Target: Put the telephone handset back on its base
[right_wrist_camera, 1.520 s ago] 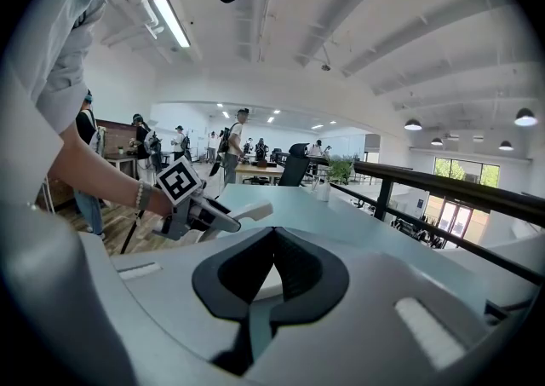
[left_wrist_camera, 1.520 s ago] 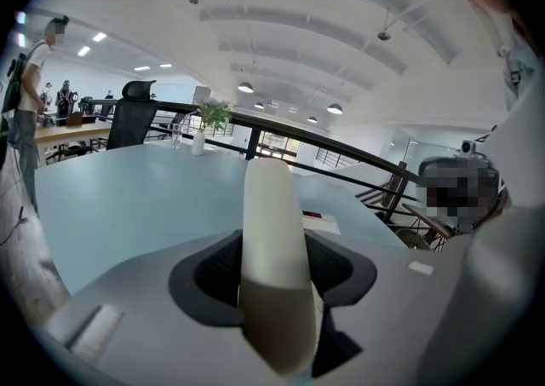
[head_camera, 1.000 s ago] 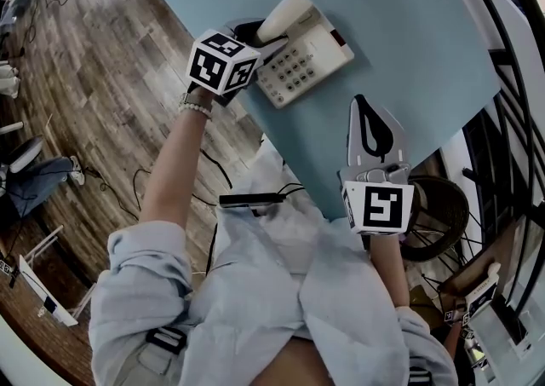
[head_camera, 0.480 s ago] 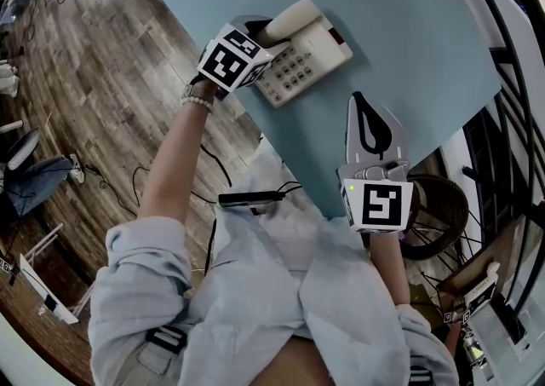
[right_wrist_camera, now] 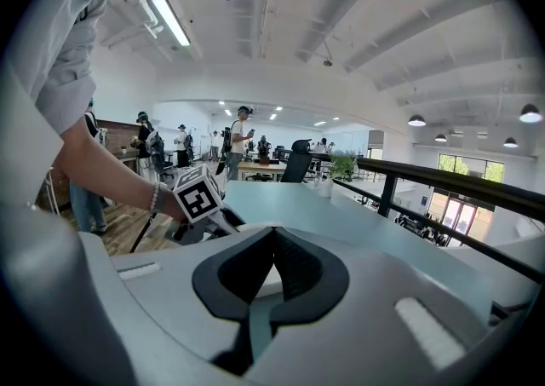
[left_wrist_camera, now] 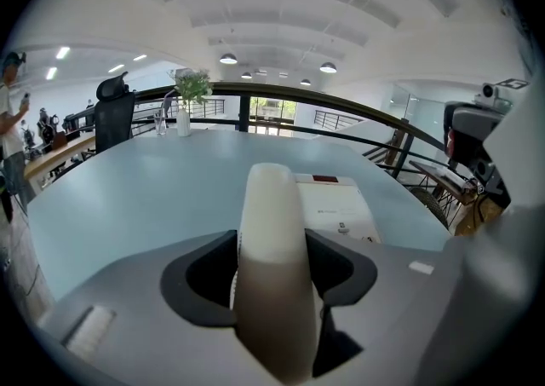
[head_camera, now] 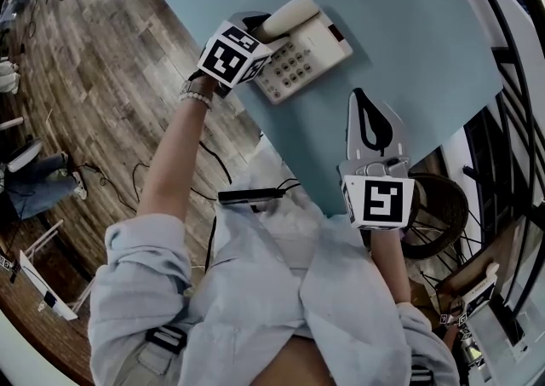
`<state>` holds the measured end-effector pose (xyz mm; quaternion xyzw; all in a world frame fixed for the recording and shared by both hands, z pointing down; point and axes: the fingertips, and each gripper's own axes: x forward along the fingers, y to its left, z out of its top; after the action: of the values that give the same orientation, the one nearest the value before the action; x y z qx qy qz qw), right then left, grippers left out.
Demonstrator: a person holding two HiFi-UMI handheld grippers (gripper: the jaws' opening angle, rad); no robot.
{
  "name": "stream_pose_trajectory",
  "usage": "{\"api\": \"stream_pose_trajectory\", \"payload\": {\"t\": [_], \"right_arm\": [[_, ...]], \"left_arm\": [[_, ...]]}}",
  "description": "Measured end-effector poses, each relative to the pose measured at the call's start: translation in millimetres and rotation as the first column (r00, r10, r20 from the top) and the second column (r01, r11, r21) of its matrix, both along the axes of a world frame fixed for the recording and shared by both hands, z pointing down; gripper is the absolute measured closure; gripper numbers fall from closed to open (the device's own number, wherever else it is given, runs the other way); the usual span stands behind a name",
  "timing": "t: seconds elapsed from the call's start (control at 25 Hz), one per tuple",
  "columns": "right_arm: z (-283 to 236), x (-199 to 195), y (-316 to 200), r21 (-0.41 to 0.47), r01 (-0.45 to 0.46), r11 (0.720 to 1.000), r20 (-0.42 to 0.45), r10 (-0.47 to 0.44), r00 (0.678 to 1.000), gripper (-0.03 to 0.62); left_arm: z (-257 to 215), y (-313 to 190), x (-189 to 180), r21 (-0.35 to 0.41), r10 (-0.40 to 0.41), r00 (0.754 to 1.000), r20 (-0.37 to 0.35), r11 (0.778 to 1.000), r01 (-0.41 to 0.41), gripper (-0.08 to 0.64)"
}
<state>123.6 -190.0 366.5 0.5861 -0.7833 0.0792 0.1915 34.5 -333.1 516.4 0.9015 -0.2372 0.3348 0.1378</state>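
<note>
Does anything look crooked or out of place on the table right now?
Nothing stands out. The left gripper holds the handset along the cradle side of the base, in line with it; whether it is fully seated cannot be told.

Your head cam looks steeply down on the blue table from well above. Your left gripper cam sits low, right behind the handset, facing across the table. Your right gripper cam faces across it too, catching your left gripper off to its left. All 3 views share that tabletop.
</note>
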Motion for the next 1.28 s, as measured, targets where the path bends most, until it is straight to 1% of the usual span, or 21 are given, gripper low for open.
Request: {"api": "stream_pose_trajectory", "payload": {"t": [0.08,0.28,0.48,0.64,0.8,0.92,1.04,1.12,1.28], "right_arm": [[-0.4,0.8,1.9,0.001,0.001,1.000,0.001,-0.001,1.000,0.586],[-1.2,5.6,5.8,0.005,-0.002,1.000,0.002,0.002,1.000,0.586],[-1.3,11.5,9.7,0.010,-0.004,1.000,0.005,0.004,1.000,0.586],[-2.3,12.0,12.8,0.014,0.001,1.000,0.007,-0.001,1.000,0.586],[-1.9,9.4,14.4,0.019,0.014,1.000,0.007,-0.015,1.000,0.586],[-1.7,7.8,17.0,0.029,0.021,0.999,0.010,-0.021,1.000,0.586],[-2.6,3.5,21.7,0.033,0.034,0.999,0.011,-0.034,0.999,0.586],[-3.7,0.0,23.5,0.038,0.043,0.998,0.012,-0.043,0.999,0.586],[-7.9,-6.8,26.7,0.055,0.063,0.996,0.010,-0.064,0.998,0.586]], "left_arm": [[-0.5,0.6,-0.6,0.000,-0.017,1.000,0.002,1.000,0.017,0.344],[-2.2,1.3,-1.8,0.038,-0.042,0.999,0.027,0.998,0.041,0.342],[-2.1,-0.6,-6.4,0.042,-0.090,0.996,0.018,0.995,0.090,0.325],[-7.3,1.1,-15.1,0.040,-0.128,0.992,-0.006,0.991,0.128,0.325],[-16.3,8.8,-26.2,0.014,-0.154,0.987,-0.048,0.988,0.155,0.327],[-27.6,13.8,-35.2,0.030,-0.182,0.980,-0.075,0.982,0.185,0.327],[-43.8,21.4,-42.8,0.052,-0.199,0.973,-0.120,0.977,0.206,0.332],[-58.4,25.4,-48.2,0.079,-0.216,0.964,-0.153,0.970,0.230,0.361],[-84.1,36.7,-60.1,0.157,-0.263,0.945,-0.196,0.943,0.295,0.492]]}}
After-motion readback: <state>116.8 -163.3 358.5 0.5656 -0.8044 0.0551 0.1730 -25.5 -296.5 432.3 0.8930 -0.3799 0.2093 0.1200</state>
